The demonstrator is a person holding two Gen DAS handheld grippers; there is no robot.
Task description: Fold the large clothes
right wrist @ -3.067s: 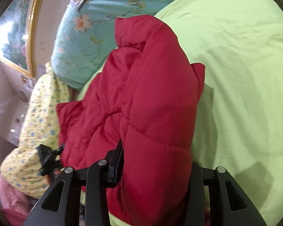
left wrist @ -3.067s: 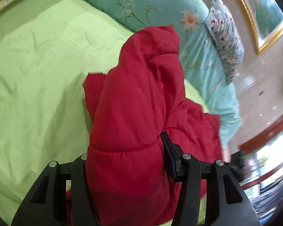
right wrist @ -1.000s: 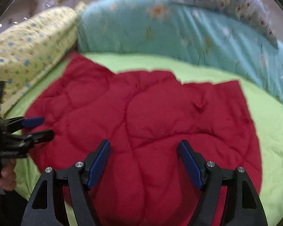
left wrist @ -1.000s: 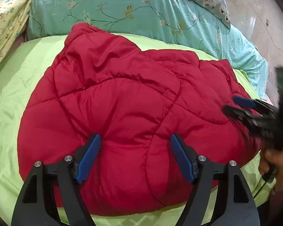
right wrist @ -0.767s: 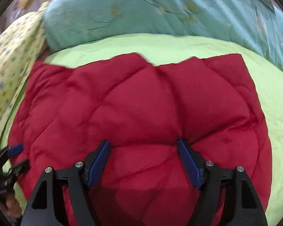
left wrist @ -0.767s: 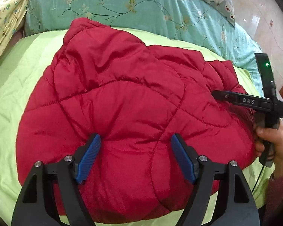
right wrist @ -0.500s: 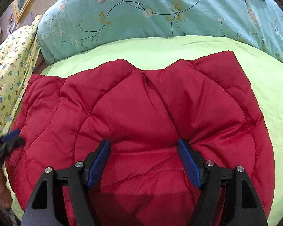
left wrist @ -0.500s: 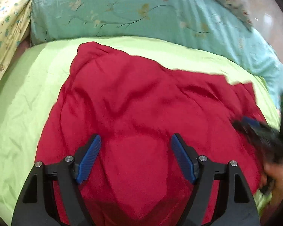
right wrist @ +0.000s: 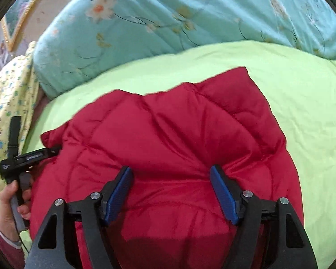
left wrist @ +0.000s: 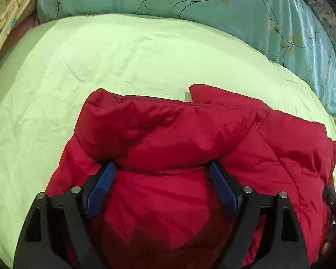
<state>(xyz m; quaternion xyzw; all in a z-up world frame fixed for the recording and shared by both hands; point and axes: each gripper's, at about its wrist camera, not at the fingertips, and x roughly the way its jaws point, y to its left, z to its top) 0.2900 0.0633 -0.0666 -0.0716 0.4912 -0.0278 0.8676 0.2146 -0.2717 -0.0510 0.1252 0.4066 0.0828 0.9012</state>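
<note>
A red quilted puffer jacket [left wrist: 190, 148] lies folded on the light green bed sheet [left wrist: 100, 56]. It also shows in the right wrist view [right wrist: 179, 134]. My left gripper [left wrist: 161, 168] is open, its blue pads on either side of a raised fold at the jacket's near left edge. My right gripper [right wrist: 171, 172] is open, jaws wide over the near edge of the jacket. The left gripper also shows at the jacket's left edge in the right wrist view [right wrist: 29, 157].
A teal floral quilt [left wrist: 190, 2] is bunched along the far side of the bed; it also shows in the right wrist view [right wrist: 168, 18]. A yellow patterned blanket [right wrist: 4, 103] lies at the left. A framed picture [right wrist: 18, 15] hangs on the wall.
The jacket now lies more compact and nearer to me, with more green sheet showing beyond it. Both grippers have stayed open and moved close over its near edge.
</note>
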